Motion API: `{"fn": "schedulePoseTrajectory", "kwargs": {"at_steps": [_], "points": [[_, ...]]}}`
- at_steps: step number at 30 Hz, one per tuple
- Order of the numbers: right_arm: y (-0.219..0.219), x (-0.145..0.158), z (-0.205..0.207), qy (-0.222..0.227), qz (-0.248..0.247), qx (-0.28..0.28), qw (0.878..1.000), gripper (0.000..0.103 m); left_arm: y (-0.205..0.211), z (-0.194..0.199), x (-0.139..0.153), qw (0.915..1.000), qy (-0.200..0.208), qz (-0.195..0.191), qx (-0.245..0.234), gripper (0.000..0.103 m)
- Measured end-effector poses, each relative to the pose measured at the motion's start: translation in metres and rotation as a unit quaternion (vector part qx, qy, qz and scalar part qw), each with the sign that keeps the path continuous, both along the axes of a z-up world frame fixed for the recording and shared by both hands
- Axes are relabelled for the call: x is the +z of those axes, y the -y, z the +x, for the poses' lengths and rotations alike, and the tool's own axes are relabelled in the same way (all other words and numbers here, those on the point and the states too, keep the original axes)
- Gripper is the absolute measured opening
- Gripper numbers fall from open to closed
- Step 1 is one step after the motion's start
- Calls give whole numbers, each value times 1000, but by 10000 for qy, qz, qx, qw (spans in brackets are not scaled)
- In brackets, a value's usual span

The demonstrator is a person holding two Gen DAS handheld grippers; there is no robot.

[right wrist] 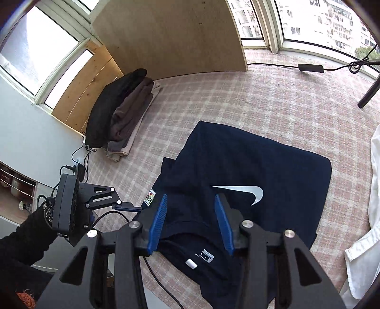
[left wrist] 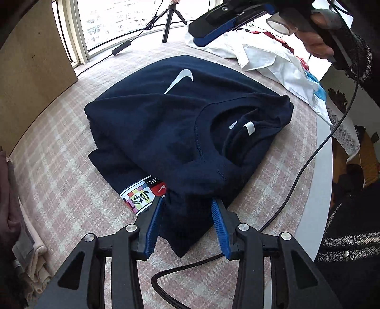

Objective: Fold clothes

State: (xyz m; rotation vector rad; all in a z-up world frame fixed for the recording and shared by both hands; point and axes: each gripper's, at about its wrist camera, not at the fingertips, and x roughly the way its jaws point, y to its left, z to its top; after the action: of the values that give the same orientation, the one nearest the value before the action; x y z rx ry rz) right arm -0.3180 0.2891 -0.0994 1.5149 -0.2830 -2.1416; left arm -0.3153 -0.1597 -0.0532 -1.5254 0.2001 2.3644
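Note:
A navy T-shirt [left wrist: 171, 123] with a white swoosh lies folded on the plaid-covered table; it also shows in the right wrist view [right wrist: 256, 166]. A sleeve with a coloured patch [left wrist: 142, 192] sticks out at its near edge. My left gripper [left wrist: 187, 204] is open, low at the shirt's near corner, with cloth lying between its blue pads. My right gripper [right wrist: 191, 199] is open and empty, hovering above the collar and neck label [right wrist: 191, 263]. It shows from the left wrist view at top right [left wrist: 213, 31].
A pile of white and red clothes [left wrist: 268, 54] lies at the far right. A stack of folded dark and beige clothes [right wrist: 121, 114] sits at the left by a wooden board [right wrist: 171, 35]. A tripod [left wrist: 171, 19] and cables stand near the window. The table edge [left wrist: 320, 190] runs along the right.

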Motion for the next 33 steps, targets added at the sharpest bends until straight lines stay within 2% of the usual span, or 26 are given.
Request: {"fn": "schedulePoseTrajectory", "kwargs": {"at_steps": [3,5,8,9,10,12,16,18,20,22,24,26,27,29,30,31,32,33], "points": [[23,-28,-36,320,-26,118,9994,41,7,7,4,9997,-52,221,46,37],[38,-42,-53,616,-155,190,9978,42,7,11,4,9998,-76,187,-14,37],[69,-49,-61,761,-92,478,9959,42,4,9,-1,9997,-50,234,-29,35],[79,-49,-61,774,26,602,9952,42,3,8,-1,9995,-61,303,-26,25],[89,-50,-61,787,152,723,9942,41,2,8,0,9992,-83,388,-3,8],[104,-54,-62,807,487,901,9915,42,3,8,3,9982,-135,573,69,7],[115,-69,-70,873,835,974,9879,41,2,21,23,9934,-101,1132,151,6],[113,-76,-72,879,643,891,9900,41,9,34,28,9860,-76,1615,403,7],[108,-79,-74,874,423,786,9922,41,20,45,16,9772,191,1990,719,5],[102,-79,-74,895,277,704,9931,42,20,54,-3,9792,490,1762,873,3],[90,-65,-66,790,119,624,9948,41,24,57,-7,9798,671,1588,1012,4],[68,-43,-52,586,-253,527,9966,42,32,55,7,9795,535,1585,1125,11],[51,-30,-40,432,-421,427,9973,41,36,53,16,9790,406,1617,1171,19],[13,-6,-7,80,-447,172,9988,42,38,47,28,9806,252,1562,1161,28],[-6,3,11,-72,-413,21,9991,44,38,44,33,9815,185,1521,1144,34],[-25,3,35,-123,-185,-231,9995,51,37,40,35,9837,166,1414,1102,43],[-45,3,59,-174,43,-482,9987,57,35,36,33,9853,235,1290,1094,46],[-64,1,84,-187,239,-731,9969,57,33,31,28,9849,390,1279,1098,47]]}}
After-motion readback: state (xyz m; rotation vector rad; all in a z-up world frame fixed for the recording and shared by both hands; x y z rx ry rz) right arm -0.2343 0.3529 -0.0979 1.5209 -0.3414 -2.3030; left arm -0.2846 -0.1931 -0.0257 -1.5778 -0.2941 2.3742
